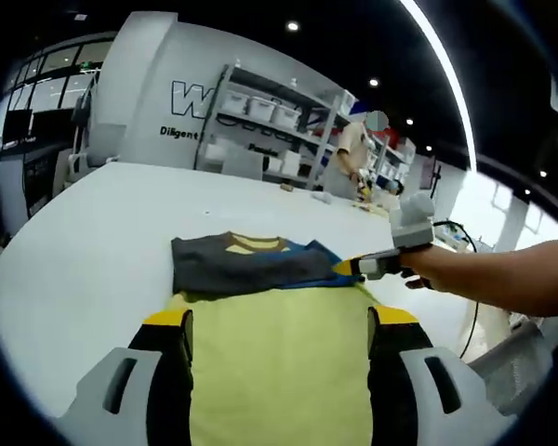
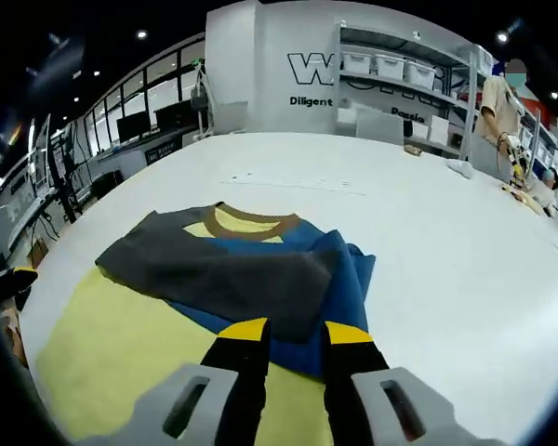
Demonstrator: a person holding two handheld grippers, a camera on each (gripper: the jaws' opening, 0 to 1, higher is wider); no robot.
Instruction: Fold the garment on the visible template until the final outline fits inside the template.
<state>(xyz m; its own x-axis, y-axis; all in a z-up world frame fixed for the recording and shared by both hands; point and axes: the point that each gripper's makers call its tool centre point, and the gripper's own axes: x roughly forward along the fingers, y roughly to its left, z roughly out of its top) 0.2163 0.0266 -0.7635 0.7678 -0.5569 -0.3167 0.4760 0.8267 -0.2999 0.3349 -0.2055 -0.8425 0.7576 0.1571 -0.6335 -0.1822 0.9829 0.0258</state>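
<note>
Both grippers hover level over the garment (image 2: 251, 269), left (image 1: 279, 325) wide, right (image 2: 293, 336) narrow.

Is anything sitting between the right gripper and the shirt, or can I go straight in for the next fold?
Nothing visible blocks it. In the right gripper view the right gripper hangs directly over the near blue edge of the garment, which lies on the yellow template. The white table beside the garment is bare.
</note>
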